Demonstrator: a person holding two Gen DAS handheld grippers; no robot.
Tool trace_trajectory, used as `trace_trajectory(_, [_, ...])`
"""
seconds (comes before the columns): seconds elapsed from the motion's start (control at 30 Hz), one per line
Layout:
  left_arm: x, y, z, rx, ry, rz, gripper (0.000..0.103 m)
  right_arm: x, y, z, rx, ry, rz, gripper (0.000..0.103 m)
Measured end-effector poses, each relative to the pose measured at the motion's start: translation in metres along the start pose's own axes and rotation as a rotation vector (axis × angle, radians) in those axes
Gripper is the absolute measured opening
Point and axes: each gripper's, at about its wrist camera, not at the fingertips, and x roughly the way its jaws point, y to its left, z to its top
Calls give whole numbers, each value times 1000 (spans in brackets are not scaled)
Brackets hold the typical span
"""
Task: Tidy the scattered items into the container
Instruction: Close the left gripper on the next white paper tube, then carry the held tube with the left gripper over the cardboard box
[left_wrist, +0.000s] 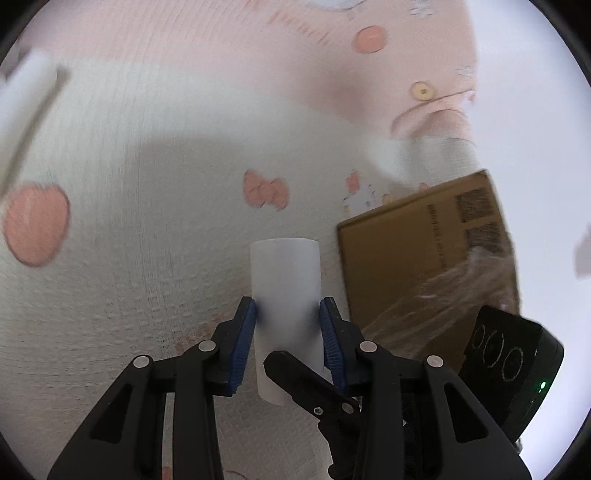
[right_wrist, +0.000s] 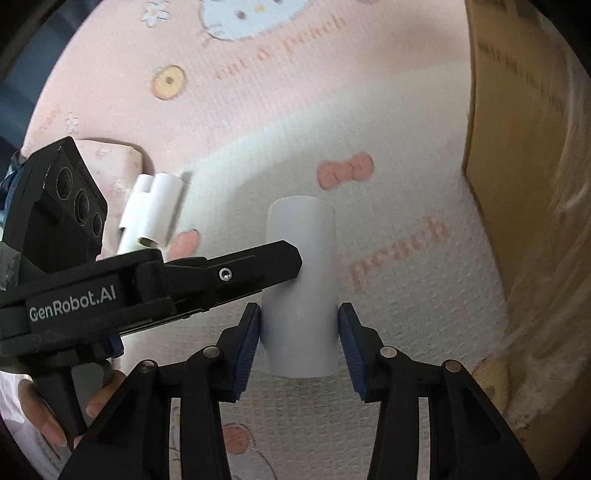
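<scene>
Underneath everything lies a pink-and-white patterned mat (left_wrist: 147, 221). The cardboard box (left_wrist: 406, 258), partly wrapped in clear film, sits on it to the right, and I take it to be the container.

Next in size is the white tube (left_wrist: 284, 280), lifted off the mat and near the box's side. Both tools meet on it. The left claw (left_wrist: 287, 306) is clenched on it, its blue pads pressed in enough to leave dark shading on each side. The right claw (right_wrist: 299, 314) brackets the same tube. One pad overlaps the tube's edge and the other sits right at it, but I cannot tell whether it grips. The crossed hold looks like a handover toward the side nearer the box.

Only the right wrist view shows the spare tubes (right_wrist: 155, 206) lying together on the mat, well apart from the box and not yet tidied, and the left hand (right_wrist: 40, 413) on its handle. Only the left wrist view shows the box's top face with its printed labels. Neither view shows the box's opening.
</scene>
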Motion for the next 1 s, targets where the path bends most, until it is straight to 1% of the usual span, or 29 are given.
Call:
trace_trajectory(0.1, [-18, -16, 3, 49, -43, 19, 39, -13, 9, 8, -7, -27, 34, 41])
trace_trajectory(0.17, [-29, -26, 5, 71, -63, 21, 39, -23, 15, 13, -16, -48, 42, 41])
trace_trajectory(0.37, [-57, -63, 6, 145, -131, 23, 39, -61, 33, 25, -70, -101, 10, 41])
trace_trajectory(0.57, [-79, -111, -2, 257, -188, 87, 39, -99, 40, 32, -107, -132, 5, 41])
trace_trajectory(0.7, [-92, -139, 0, 310, -214, 80, 39, -125, 44, 38, -125, -171, 4, 40])
trace_trajectory(0.8, [-97, -159, 7, 334, -219, 55, 39, -147, 42, 47, -119, -201, 9, 40])
trace_trajectory(0.87, [-96, -176, 14, 363, -203, 44, 39, -162, 38, 54, -118, -214, 0, 40])
trace_trajectory(1.0, [-82, -215, 22, 450, -160, 60, 39, -189, 23, 74, -85, -213, -13, 40])
